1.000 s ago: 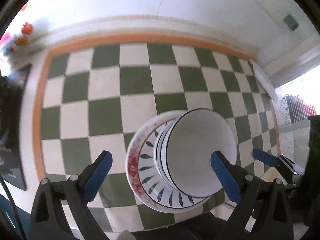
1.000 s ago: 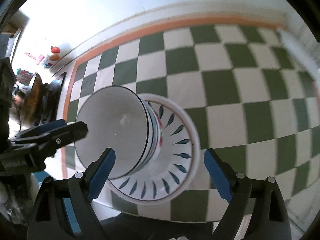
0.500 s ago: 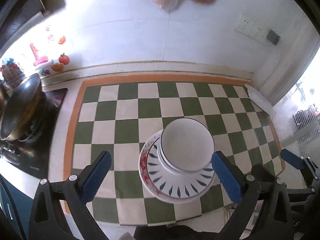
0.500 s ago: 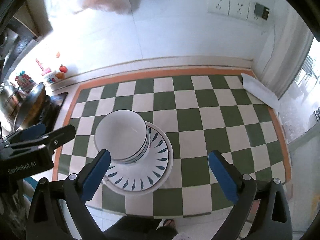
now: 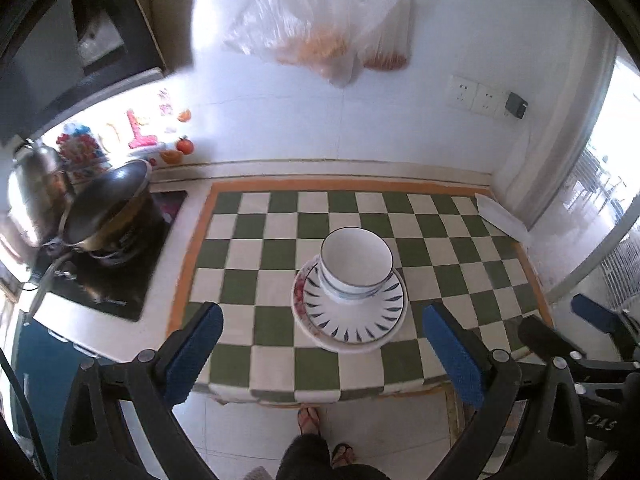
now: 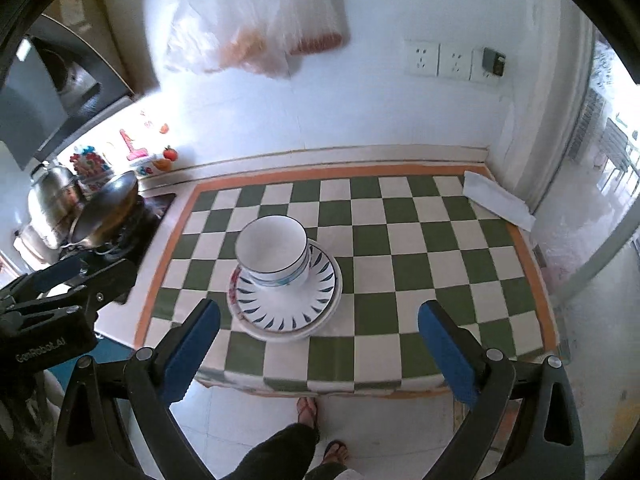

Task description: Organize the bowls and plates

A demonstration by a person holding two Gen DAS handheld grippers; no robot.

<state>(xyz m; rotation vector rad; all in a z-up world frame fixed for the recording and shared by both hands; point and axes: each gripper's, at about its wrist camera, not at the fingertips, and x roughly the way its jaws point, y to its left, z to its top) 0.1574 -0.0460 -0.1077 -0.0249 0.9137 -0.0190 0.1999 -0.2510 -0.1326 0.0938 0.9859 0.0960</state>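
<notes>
On the left gripper's (image 6: pixel 68 280) black body, seen from the right wrist view, we read "GenRobot.AI"; part of a mark, perhaps "DAS" upside down, shows on the right gripper (image 5: pixel 592 320) in the left view, too partial to trust. We take the stack of bowls (image 5: pixel 356 264) as our landmark: white bowls with dark rims nested on a plate with blue leaf marks (image 5: pixel 354 320), which sits on a red-patterned plate (image 5: pixel 298 292). Both grippers hang above and in front of the stack, well apart from it, nothing between their blue pads. The left one's jaws stand wide apart; the right one's jaws have just been opening and also gape wide and empty. The stack rests on a green-and-white checked cloth with an orange border (image 6: pixel 440 240), covering a counter. Left of the stack a wok (image 5: pixel 108 208) sits on a black cooktop (image 5: pixel 120 280); behind the stack, a white wall carries sockets (image 6: pixel 436 60) and hanging plastic bags (image 5: pixel 320 20). In front of the stack we see sandalled feet (image 6: pixel 308 412) on pale floor tiles.
</notes>
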